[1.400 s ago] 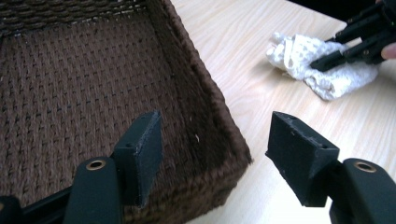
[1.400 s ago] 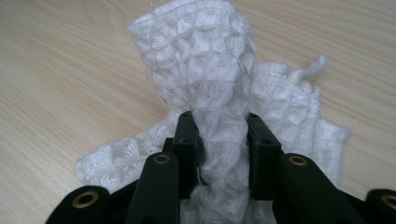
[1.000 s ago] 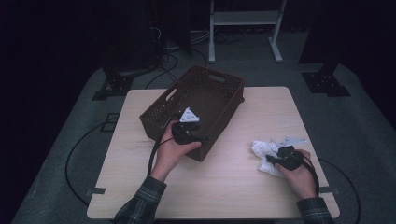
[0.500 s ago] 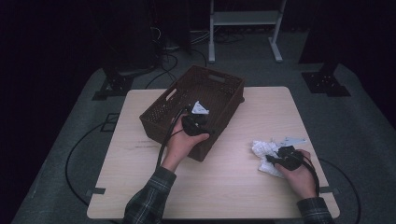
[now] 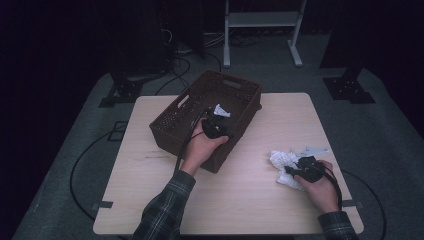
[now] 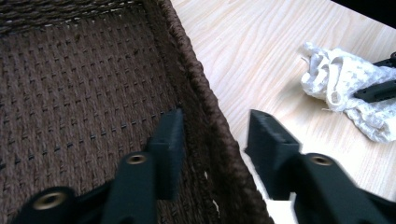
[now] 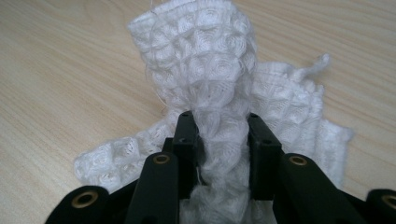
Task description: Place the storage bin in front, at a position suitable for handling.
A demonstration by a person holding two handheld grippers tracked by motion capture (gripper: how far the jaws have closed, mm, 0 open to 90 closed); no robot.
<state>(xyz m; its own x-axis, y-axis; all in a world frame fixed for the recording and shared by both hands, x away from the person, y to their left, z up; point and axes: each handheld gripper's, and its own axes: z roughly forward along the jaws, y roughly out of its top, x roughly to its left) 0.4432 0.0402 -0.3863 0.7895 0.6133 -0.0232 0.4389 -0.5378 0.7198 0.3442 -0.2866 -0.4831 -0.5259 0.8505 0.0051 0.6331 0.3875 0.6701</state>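
While straddling the brown basket's (image 5: 180, 120) near wall, left tool (image 6: 212, 135) spread, closing; right tool (image 7: 219, 135) pinching white cloth (image 7: 210, 74).

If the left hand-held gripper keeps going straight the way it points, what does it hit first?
Likely the brown basket's side wall: the left hand-held gripper has its jaws astride the rim, one inside and one outside, so the wall lies between them.

hand-held gripper (image 7: 218, 140) pinching white cloth (image 7: 210, 79), wooden table (image 7: 60, 70)
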